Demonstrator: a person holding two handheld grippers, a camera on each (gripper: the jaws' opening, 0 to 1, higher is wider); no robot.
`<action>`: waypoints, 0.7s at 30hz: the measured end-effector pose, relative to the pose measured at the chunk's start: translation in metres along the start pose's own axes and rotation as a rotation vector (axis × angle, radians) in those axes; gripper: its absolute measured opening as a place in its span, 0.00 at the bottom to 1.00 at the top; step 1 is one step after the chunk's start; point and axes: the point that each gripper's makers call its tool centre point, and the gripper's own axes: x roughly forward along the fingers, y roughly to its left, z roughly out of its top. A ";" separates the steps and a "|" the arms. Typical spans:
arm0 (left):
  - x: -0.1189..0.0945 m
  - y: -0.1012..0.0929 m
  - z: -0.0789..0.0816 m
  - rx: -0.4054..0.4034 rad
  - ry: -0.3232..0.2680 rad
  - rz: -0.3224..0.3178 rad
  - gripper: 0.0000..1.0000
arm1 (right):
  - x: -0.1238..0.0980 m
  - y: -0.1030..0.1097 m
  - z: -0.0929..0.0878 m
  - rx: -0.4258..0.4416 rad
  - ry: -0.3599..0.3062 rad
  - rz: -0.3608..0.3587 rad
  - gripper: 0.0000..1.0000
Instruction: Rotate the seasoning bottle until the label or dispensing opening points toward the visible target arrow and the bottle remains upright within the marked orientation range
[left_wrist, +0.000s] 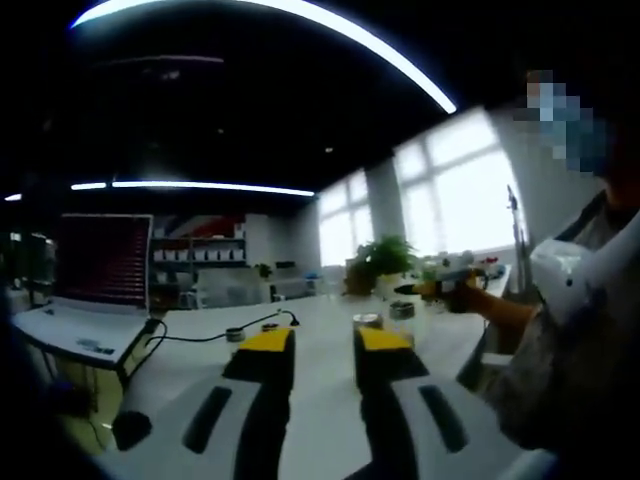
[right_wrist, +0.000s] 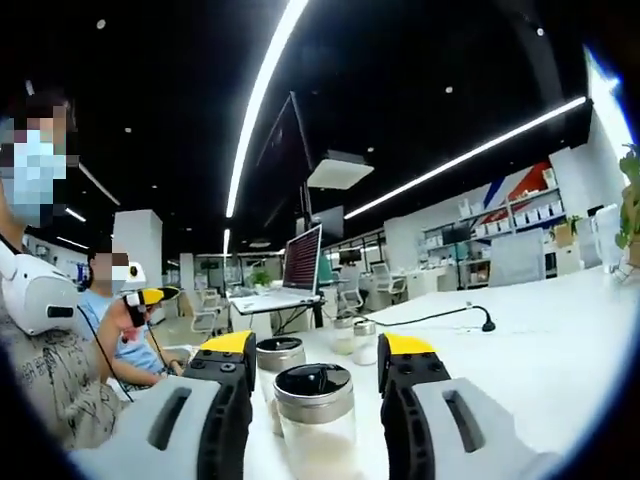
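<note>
In the right gripper view a clear seasoning bottle (right_wrist: 313, 415) with a silver lid stands upright on the white table (right_wrist: 540, 340). It sits between the jaws of my right gripper (right_wrist: 318, 347), which is open with a small gap on each side. A second like bottle (right_wrist: 279, 357) stands just behind it, by the left jaw. My left gripper (left_wrist: 325, 341) hovers open over the table with nothing between its yellow-tipped fingers (left_wrist: 268, 341). Two lidded bottles (left_wrist: 368, 322) (left_wrist: 402, 311) stand beyond it. No target arrow can be made out.
An open laptop (left_wrist: 103, 262) sits at the table's far left, and a black cable (left_wrist: 200, 336) runs to a small jar (left_wrist: 236, 335). An arm holds a gripper (left_wrist: 446, 286) out over the far right. Two more jars (right_wrist: 354, 338) stand farther back. A seated person (right_wrist: 120, 330) is at the left.
</note>
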 end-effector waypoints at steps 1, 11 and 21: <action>0.000 0.000 0.000 0.000 0.001 0.002 0.25 | 0.000 0.001 -0.001 0.005 0.003 -0.005 0.55; -0.001 0.001 -0.002 -0.005 0.004 0.007 0.25 | 0.011 0.000 -0.034 -0.063 0.114 -0.072 0.56; -0.002 0.003 -0.002 0.001 0.007 0.011 0.25 | 0.012 -0.008 -0.028 0.022 0.091 -0.117 0.50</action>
